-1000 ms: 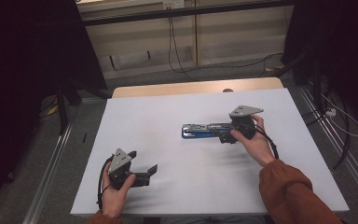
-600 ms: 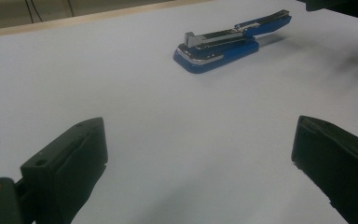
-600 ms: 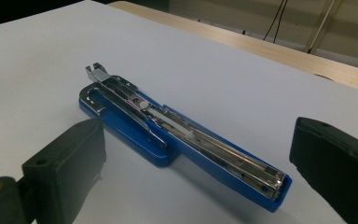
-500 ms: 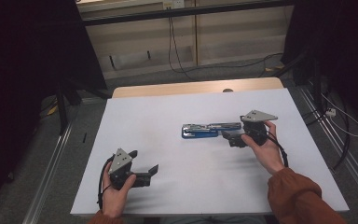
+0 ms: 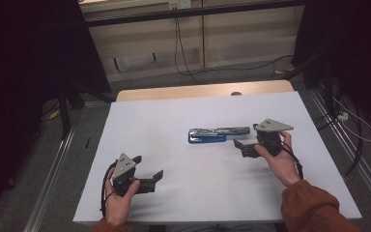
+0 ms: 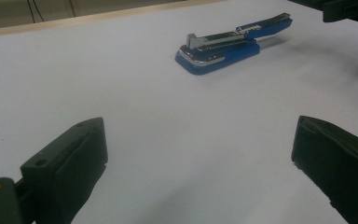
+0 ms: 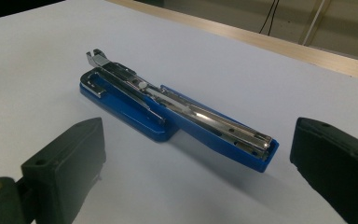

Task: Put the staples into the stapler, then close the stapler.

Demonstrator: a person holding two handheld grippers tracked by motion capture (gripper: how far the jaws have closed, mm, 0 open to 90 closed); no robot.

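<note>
My right claw (image 5: pixel 238 146) gapes wide, empty, just right of frame-center stapler (image 5: pixel 218 134) (lying swung open), left claw (image 5: pixel 149 170) open too — nothing gripped yet.

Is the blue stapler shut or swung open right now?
Open. The blue stapler lies flat on the table, its top swung back in line with the base, the metal staple channel facing up.
</note>
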